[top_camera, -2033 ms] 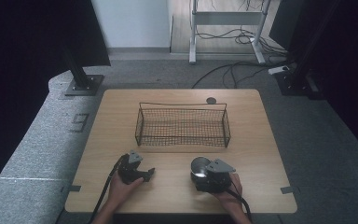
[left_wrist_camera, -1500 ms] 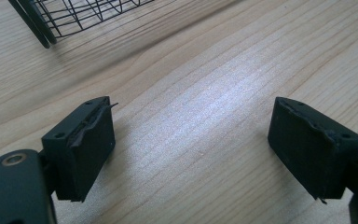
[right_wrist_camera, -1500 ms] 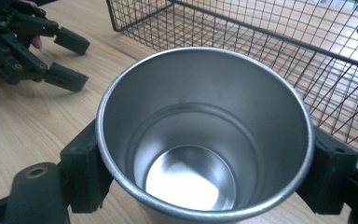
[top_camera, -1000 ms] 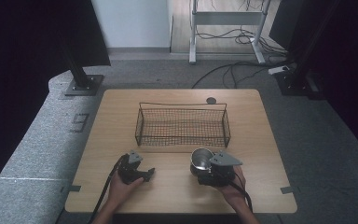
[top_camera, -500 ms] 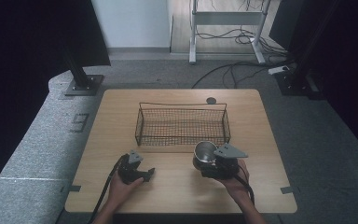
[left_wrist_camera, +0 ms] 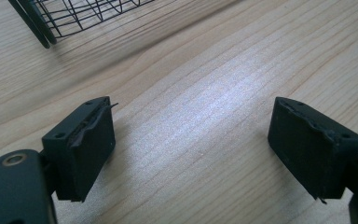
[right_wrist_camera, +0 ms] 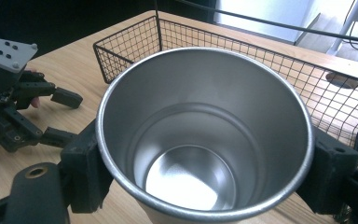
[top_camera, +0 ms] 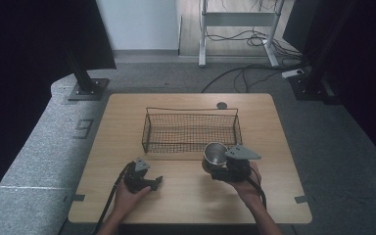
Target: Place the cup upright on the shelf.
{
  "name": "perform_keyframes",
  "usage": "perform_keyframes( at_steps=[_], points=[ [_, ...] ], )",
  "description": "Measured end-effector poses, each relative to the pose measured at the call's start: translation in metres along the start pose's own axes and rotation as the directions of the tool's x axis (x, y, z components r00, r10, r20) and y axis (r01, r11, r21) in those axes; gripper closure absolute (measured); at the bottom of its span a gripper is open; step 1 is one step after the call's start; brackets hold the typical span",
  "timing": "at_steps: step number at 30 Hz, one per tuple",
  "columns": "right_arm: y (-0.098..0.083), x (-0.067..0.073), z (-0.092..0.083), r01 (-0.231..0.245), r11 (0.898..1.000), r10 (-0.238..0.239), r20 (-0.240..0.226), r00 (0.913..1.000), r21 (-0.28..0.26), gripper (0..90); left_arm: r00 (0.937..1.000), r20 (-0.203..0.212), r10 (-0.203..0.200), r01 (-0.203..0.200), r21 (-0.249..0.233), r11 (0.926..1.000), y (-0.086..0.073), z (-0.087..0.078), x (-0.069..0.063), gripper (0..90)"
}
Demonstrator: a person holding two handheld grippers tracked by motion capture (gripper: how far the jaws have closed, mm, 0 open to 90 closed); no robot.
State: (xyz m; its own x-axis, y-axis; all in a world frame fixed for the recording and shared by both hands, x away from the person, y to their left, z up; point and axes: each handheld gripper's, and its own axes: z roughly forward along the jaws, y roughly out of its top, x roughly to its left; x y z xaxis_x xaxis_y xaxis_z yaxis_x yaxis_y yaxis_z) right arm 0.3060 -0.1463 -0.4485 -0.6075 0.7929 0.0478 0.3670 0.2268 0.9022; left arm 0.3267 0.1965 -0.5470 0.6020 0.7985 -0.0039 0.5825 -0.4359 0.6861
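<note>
A shiny steel cup (top_camera: 214, 154) (right_wrist_camera: 205, 135) is held upright and empty just in front of the wire basket's near right side, lifted off the table. My right gripper (top_camera: 219, 166) (right_wrist_camera: 205, 163) is shut on the cup, one jaw pressing each side of its wall. The black wire basket (top_camera: 191, 130) (right_wrist_camera: 279, 65) stands empty at the table's middle. Down at the front left, my left gripper (top_camera: 152, 182) (left_wrist_camera: 191, 140) rests low over bare wood, open with nothing between its jaws. The right gripper view also catches that left gripper (right_wrist_camera: 56, 116) off to its left.
The wooden table (top_camera: 127, 122) has a round grommet hole (top_camera: 221, 105) behind the basket. Grey carpet surrounds it, with a desk frame and cables (top_camera: 254, 29) at the back and black stands (top_camera: 85, 83) to either side.
My right gripper has carried the cup up and forward-right, from the table's front toward the basket's near wall. The left gripper has stayed put.
</note>
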Motion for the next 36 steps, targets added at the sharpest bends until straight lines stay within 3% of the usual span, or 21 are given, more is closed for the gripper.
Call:
perform_keyframes(
  at_steps=[22, 36],
  points=[
    [0.020, -0.002, 0.012, -0.004, 1.000, 0.004, -0.025, 0.9997, -0.007, 18.3, 1.0000, 0.000, 0.003, -0.003, 0.002, 1.0000, 0.000, 0.000, 0.000, 14.6],
    [0.035, -0.007, 0.020, -0.010, 1.000, 0.010, -0.013, 0.9999, -0.016, 18.3, 1.0000, 0.000, 0.002, -0.002, 0.002, 1.0000, 0.000, 0.000, 0.000, 14.6]
  ],
)
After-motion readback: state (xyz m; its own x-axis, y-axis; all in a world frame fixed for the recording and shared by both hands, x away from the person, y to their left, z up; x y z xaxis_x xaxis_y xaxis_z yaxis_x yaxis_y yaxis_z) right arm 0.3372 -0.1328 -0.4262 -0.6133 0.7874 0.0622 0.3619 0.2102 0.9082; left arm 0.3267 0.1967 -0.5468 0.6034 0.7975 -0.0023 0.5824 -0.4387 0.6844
